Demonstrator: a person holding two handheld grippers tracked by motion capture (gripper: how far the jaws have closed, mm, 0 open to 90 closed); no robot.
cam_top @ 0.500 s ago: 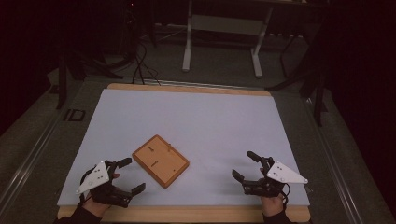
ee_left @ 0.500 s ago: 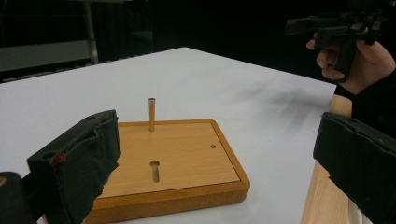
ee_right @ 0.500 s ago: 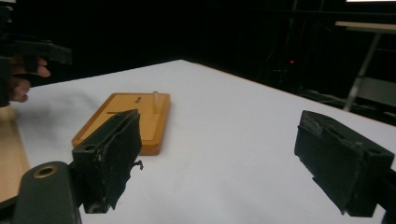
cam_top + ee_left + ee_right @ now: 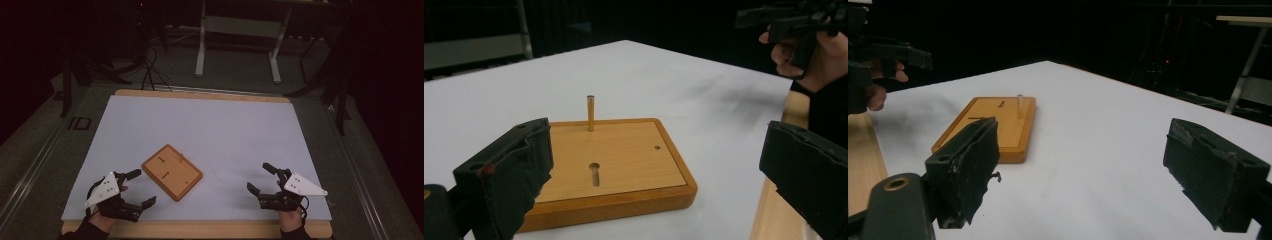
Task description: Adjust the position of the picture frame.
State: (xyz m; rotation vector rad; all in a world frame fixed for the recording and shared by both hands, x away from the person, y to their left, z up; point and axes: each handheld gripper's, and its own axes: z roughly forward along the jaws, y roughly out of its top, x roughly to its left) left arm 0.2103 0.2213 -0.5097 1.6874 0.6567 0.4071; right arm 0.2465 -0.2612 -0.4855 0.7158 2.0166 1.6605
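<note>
A flat wooden board [image 4: 172, 172] with rounded corners lies on the smooth white surface [image 4: 225, 130], nearer your left side. A thin round peg [image 4: 590, 113] stands straight up from it, beside a keyhole-shaped slot [image 4: 594, 173] and a small round hole [image 4: 657, 147]. Your left tongs [image 4: 137, 188] sit just beside the board, jaws spread wide and holding nothing. Your right tongs [image 4: 261, 178] rest well apart from it, spread wide and holding nothing too.
</note>
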